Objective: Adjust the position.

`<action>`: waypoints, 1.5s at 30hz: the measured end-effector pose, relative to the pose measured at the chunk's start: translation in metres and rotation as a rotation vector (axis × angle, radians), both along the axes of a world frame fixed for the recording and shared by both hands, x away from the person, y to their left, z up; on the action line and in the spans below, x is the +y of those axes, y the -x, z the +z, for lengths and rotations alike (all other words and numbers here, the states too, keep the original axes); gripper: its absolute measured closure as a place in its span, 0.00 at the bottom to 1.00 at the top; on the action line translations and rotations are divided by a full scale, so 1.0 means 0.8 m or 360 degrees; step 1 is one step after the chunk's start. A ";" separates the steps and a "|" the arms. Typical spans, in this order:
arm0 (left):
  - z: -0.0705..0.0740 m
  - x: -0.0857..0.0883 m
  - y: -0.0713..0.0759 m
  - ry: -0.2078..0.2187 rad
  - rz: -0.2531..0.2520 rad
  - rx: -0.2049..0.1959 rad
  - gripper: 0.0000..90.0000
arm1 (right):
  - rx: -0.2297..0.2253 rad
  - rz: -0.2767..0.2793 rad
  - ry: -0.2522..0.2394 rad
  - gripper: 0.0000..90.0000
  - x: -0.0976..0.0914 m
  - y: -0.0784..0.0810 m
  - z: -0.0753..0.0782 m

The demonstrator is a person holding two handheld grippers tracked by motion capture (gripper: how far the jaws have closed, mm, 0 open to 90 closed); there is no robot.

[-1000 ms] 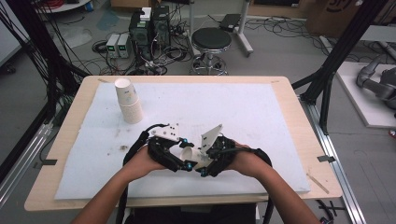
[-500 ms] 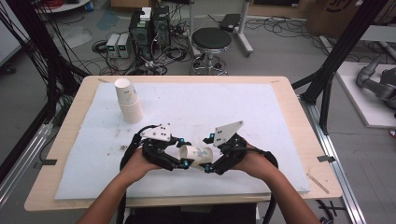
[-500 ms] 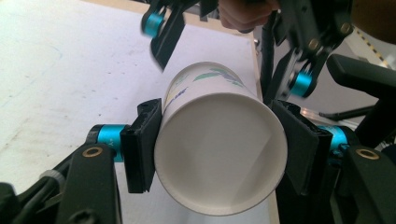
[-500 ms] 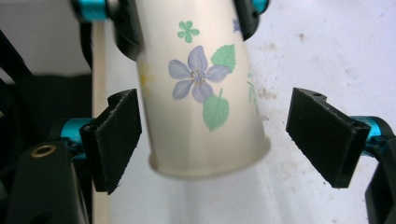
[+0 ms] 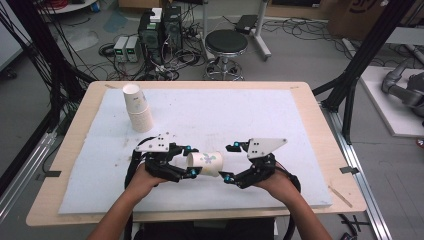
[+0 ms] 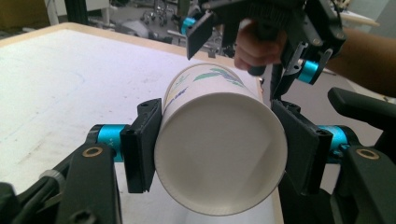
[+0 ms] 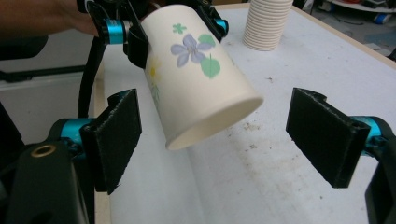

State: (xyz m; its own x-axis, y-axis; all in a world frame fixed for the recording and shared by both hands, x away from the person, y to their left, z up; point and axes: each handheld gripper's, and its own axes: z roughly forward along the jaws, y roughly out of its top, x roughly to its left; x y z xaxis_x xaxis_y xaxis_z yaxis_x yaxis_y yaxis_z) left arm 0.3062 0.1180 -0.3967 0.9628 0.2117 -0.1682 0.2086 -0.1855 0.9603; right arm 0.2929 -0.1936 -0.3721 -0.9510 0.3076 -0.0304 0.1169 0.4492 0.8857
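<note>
A white paper cup [image 5: 205, 163] printed with flowers lies level just above the mat. My left gripper [image 5: 192, 160] is shut on its base end; in the left gripper view both pads press the cup [image 6: 219, 154] near its closed bottom. My right gripper [image 5: 228, 162] faces it from the right and stands open. Its jaws have just been opening, and in the right gripper view the cup's [image 7: 196, 74] open mouth points toward the right gripper [image 7: 229, 135], with both pads well clear of it.
A stack of white paper cups [image 5: 137, 107] stands at the mat's far left corner. The white mat [image 5: 240, 115] covers most of the wooden table [image 5: 320, 130]. Stool, cables and equipment lie on the floor beyond the far edge.
My right gripper has opened, let go of the cup and drawn away to the right. The left gripper has kept the cup, which now shows between the two grippers.
</note>
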 end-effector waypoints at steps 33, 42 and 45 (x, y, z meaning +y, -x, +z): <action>-0.003 -0.012 0.012 0.0155 -0.0171 -0.0037 0.41 | 0.0164 0.0149 -0.0249 0.21 -0.002 0.002 -0.049; -0.009 -0.008 0.010 0.0232 -0.0197 0.0001 0.41 | 0.0179 0.0218 -0.0339 0.30 -0.005 0.001 -0.051; -0.011 -0.007 0.009 0.0247 -0.0195 0.0006 0.41 | 0.0196 0.0231 -0.0370 0.32 -0.006 0.000 -0.051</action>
State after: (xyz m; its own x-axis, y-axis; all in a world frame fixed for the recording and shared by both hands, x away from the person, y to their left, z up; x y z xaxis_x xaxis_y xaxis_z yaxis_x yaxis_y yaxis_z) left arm 0.2987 0.1123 -0.4058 0.9790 0.0641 -0.1936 0.1974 -0.0596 0.9785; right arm 0.2929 -0.1988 -0.4127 -0.9778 0.1530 0.1435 0.1794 0.2559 0.9499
